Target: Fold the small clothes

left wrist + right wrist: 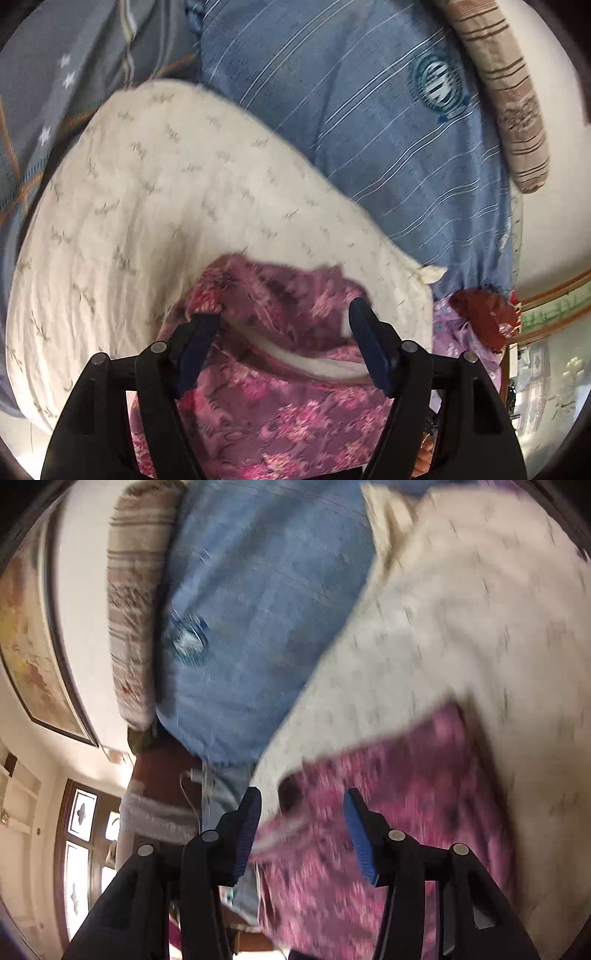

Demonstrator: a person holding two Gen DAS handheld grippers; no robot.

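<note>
- The cream quilt [166, 192], printed with small grey sprigs, is the biggest thing in both wrist views and serves as the landmark here; its surface is bunched and wrinkled
- A blue striped pillow [351, 110] with a round teal-and-white badge lies just beyond the cream quilt's far edge, touching it; the right wrist view shows the same pillow [258, 609], blurred
- A grey bedcover with white stars [55, 74] and orange lines lies past the cream quilt's far left edge in the left wrist view
- A beige bolster with brown stripes [506, 92] lies on the far side of the blue pillow, away from the cream quilt, against a pale wall
- The pink floral garment [280, 369], the small piece of clothing for folding, lies crumpled on the near part of the cream quilt, with a white inner lining showing at a fold; in the right wrist view [388, 794] it is smeared by motion
- A framed picture [40, 664] hangs on the wall, well away from the cream quilt, on the left of the right wrist view
- A dark red cloth [480, 314] sits off the cream quilt's near right corner, beside a lilac fabric
- The left gripper [284, 321] hangs over the pink garment on the quilt, its jaws spread wide, the cloth lying between them but the pads not pressing it
- The right gripper [301, 805] is at the quilt's near edge over the pink garment, its blue pads apart and nothing pinched
</note>
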